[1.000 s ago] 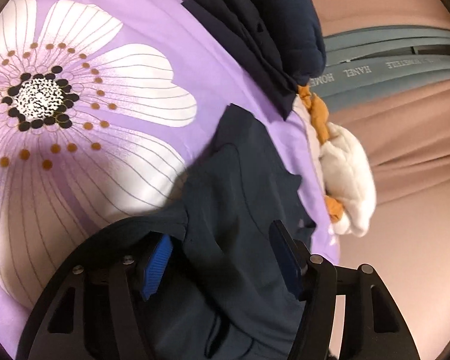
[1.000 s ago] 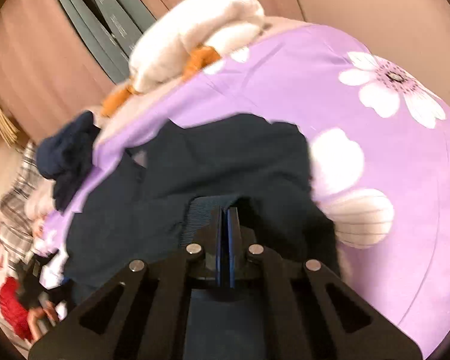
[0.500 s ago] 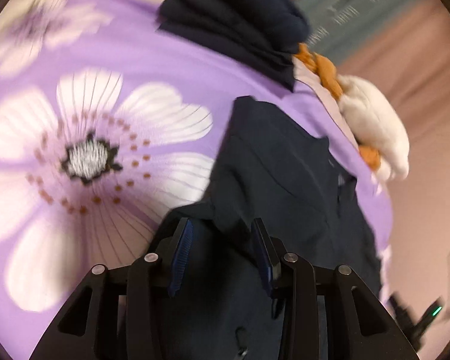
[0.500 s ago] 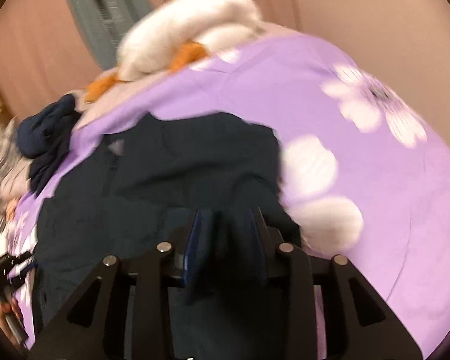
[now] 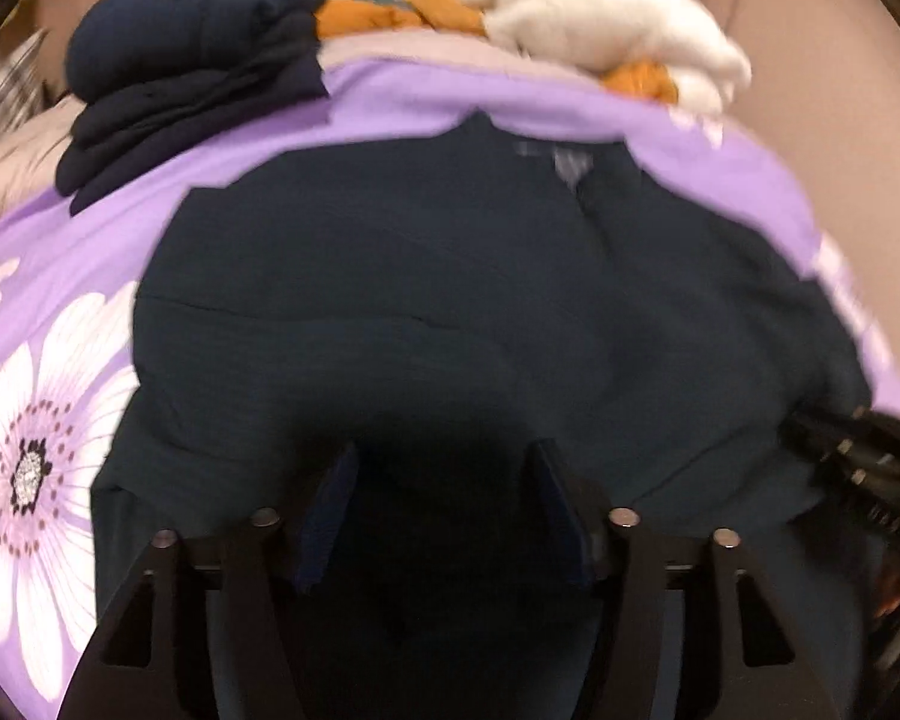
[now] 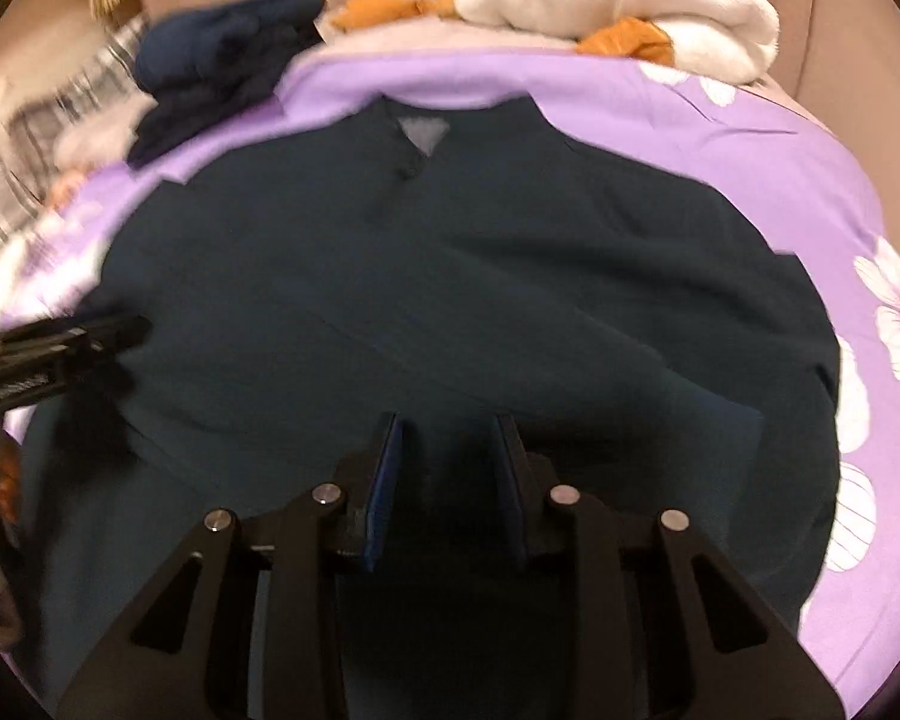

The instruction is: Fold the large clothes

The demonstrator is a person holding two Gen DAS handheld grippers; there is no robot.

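Observation:
A large dark teal shirt (image 5: 426, 300) lies spread flat on the purple flowered bed cover (image 5: 48, 396), collar at the far end. It also fills the right wrist view (image 6: 450, 276), on the same cover (image 6: 780, 168). My left gripper (image 5: 444, 468) is open over the shirt's near hem, nothing between its blue pads. My right gripper (image 6: 450, 438) is open over the near hem too, empty. The right gripper shows at the right edge of the left wrist view (image 5: 858, 462); the left gripper shows at the left edge of the right wrist view (image 6: 48, 354).
A folded navy garment stack (image 5: 192, 72) lies at the far left of the bed. A white and orange bundle (image 5: 606, 24) lies at the far right, against the pink curtain. Plaid fabric and clutter (image 6: 54, 114) lie beyond the bed's left side.
My right gripper was shut on the shirt a second ago and has opened. Both grippers swung round to face the collar, and the shirt now lies spread flat.

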